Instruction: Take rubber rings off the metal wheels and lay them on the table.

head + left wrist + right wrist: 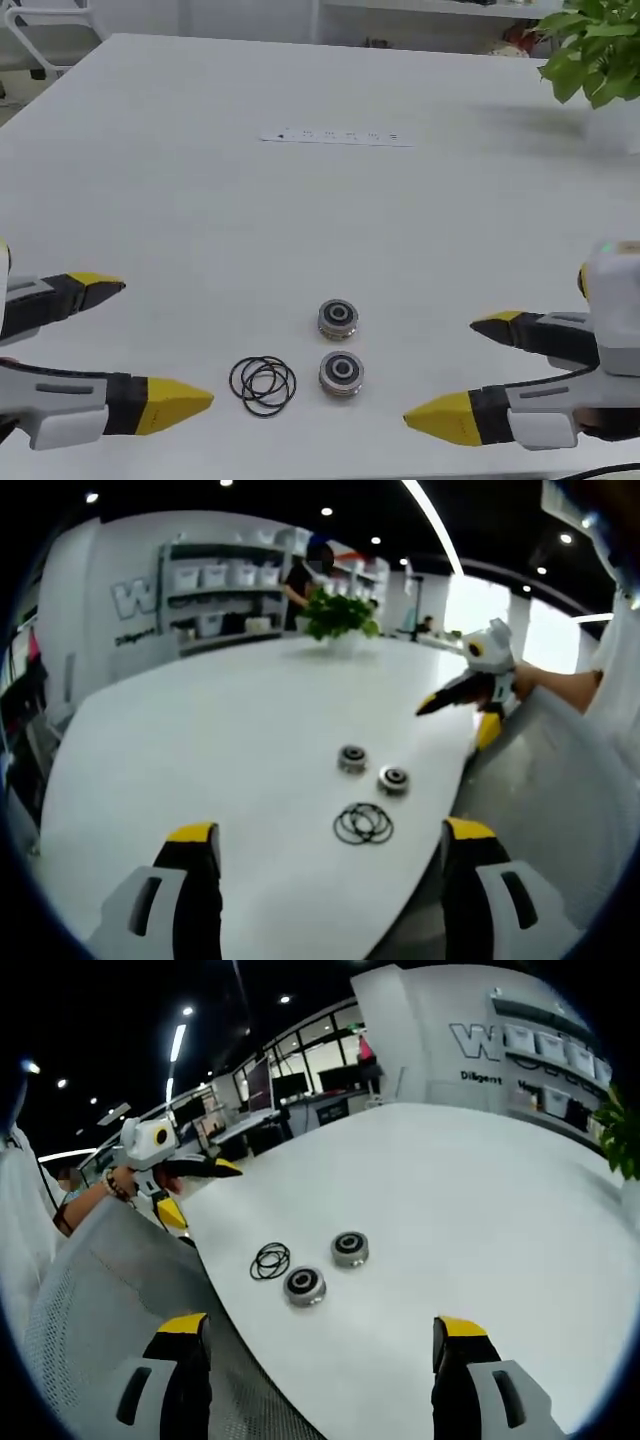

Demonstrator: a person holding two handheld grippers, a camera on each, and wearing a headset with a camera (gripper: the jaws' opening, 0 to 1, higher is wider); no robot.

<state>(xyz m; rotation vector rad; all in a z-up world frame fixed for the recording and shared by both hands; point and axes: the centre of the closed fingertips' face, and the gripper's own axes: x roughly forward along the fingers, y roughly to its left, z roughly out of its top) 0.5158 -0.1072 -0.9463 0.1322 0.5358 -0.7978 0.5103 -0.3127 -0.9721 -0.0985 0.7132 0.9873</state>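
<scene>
Gaping empty, left hand-held gripper [165,343], right hand-held gripper [438,370], white table [300,220], wall shelves [215,595]

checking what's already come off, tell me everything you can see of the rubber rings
The rubber rings are thin black loops, several overlapping in one loose flat pile on the white table, near its front edge. In the head view they lie just left of the nearer metal wheel, apart from it. Nothing else touches them; their count is unclear.
</scene>
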